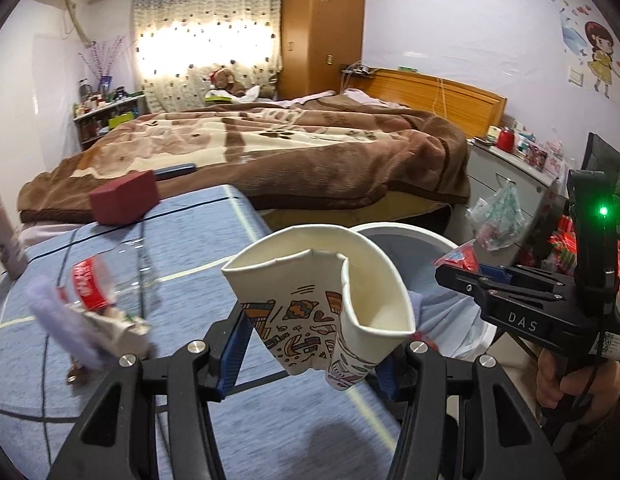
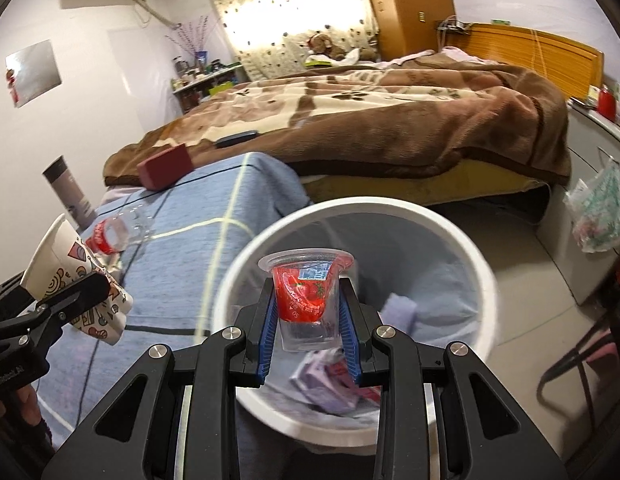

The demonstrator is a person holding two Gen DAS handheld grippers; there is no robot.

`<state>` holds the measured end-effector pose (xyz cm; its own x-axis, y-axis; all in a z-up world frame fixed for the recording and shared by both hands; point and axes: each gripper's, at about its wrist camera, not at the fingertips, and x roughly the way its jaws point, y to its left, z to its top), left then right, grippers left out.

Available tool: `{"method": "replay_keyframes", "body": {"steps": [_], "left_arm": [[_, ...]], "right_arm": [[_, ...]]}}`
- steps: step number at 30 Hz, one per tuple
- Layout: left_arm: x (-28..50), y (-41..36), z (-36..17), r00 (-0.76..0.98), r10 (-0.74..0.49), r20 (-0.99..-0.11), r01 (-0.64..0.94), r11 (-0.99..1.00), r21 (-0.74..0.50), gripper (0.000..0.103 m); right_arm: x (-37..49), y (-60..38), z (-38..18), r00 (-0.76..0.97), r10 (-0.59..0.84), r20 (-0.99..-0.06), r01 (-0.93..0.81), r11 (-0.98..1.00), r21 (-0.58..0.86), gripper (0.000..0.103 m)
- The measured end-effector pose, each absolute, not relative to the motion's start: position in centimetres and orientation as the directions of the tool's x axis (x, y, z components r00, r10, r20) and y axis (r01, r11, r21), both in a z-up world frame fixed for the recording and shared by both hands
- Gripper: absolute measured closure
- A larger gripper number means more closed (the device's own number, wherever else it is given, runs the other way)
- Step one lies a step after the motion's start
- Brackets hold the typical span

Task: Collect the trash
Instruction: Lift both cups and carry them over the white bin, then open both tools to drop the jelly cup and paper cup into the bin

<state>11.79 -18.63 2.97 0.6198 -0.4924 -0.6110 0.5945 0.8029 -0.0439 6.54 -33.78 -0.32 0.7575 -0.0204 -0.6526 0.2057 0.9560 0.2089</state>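
My left gripper [image 1: 310, 344] is shut on a crumpled paper cup [image 1: 322, 300] with colourful drawings, held over the blue cloth beside the white bin [image 1: 410, 232]. That cup [image 2: 69, 280] shows at the left of the right wrist view. My right gripper [image 2: 310, 320] is shut on a clear plastic cup with a red label [image 2: 305, 292], above the open white bin [image 2: 450, 232], which holds purple and red scraps [image 2: 334, 380]. In the left wrist view the right gripper [image 1: 462, 268] sits over the bin with the red cup [image 1: 460, 258] at its tip.
A clear bottle with a red label [image 1: 93, 284] and crumpled paper [image 1: 121, 324] lie on the blue cloth [image 1: 149, 240]. A dark red box [image 1: 123, 198] and a grey tube [image 2: 67, 192] stand further back. A bed [image 1: 289, 148], a cabinet [image 1: 506, 176] and a hanging plastic bag [image 2: 598, 216] surround the bin.
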Motion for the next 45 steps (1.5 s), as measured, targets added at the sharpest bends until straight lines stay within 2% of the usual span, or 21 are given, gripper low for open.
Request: {"method": "replay_keyframes", "body": {"steps": [12, 26, 27, 29, 30, 31, 36, 45], "left_arm": [[12.3, -23.9, 1.4, 0.536, -0.534, -0.654, 0.653, 0.753, -0.079, 0.046], [12.8, -25.8, -0.1, 0.508, -0.516, -0.690, 0.656, 0.751, -0.078, 0.043], [12.9, -25.7, -0.2, 0.505, -0.519, -0.690, 0.658, 0.749, -0.081, 0.043], [13.0, -25.8, -0.3, 0.497, -0.522, -0.693, 0.659, 0.747, -0.091, 0.043], [13.0, -25.8, -0.5, 0.494, -0.521, -0.696, 0.657, 0.748, -0.094, 0.042], [13.1, -25.8, -0.6, 0.492, -0.520, -0.698, 0.655, 0.749, -0.097, 0.042], [13.2, -25.8, -0.8, 0.486, -0.516, -0.705, 0.653, 0.751, -0.100, 0.035], [13.0, -25.6, -0.7, 0.484, -0.532, -0.695, 0.654, 0.748, -0.117, 0.032]], "right_arm": [[6.5, -36.5, -1.0, 0.724, -0.092, -0.683, 0.275, 0.947, 0.164, 0.073], [6.7, -37.2, -2.6, 0.685, -0.080, -0.724, 0.278, 0.947, 0.159, 0.073], [6.7, -37.2, -2.6, 0.683, -0.077, -0.726, 0.277, 0.947, 0.160, 0.072], [6.7, -37.2, -2.8, 0.678, -0.083, -0.731, 0.282, 0.947, 0.153, 0.060], [6.8, -37.3, -2.9, 0.674, -0.089, -0.734, 0.286, 0.947, 0.148, 0.048], [6.8, -37.3, -3.0, 0.669, -0.092, -0.737, 0.290, 0.946, 0.146, 0.043], [6.6, -37.5, -3.1, 0.661, -0.099, -0.744, 0.309, 0.939, 0.149, 0.043], [6.0, -37.3, -2.4, 0.674, -0.126, -0.728, 0.329, 0.933, 0.143, 0.043]]}}
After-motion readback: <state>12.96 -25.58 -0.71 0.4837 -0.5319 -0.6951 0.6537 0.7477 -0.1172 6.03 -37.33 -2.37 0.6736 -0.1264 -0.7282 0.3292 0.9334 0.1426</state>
